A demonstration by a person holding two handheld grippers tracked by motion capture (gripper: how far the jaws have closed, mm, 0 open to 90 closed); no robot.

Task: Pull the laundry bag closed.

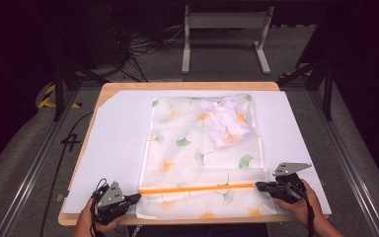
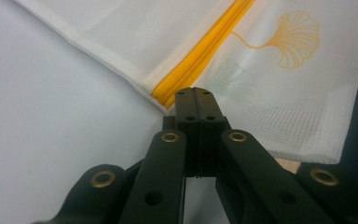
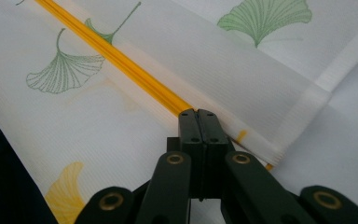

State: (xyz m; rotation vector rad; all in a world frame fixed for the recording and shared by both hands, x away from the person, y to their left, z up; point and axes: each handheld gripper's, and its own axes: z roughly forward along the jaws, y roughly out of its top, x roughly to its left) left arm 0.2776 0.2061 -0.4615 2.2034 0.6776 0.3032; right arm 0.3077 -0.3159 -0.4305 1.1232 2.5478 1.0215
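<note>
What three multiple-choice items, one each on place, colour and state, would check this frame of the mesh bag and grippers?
1. Where does the white garment lie inside the mesh bag?
A. far right part
B. near left corner
C. on the zipper

2. What colour is the zipper?
A. green
B. orange-yellow
C. black

3. How do the left gripper jaws stand?
A. wide open
B. shut
C. around a cup

Answers: 1 A, it bunches toward the bag's far right; 2 B, an orange-yellow strip; 3 B, jaws meet at the zipper's end.
</note>
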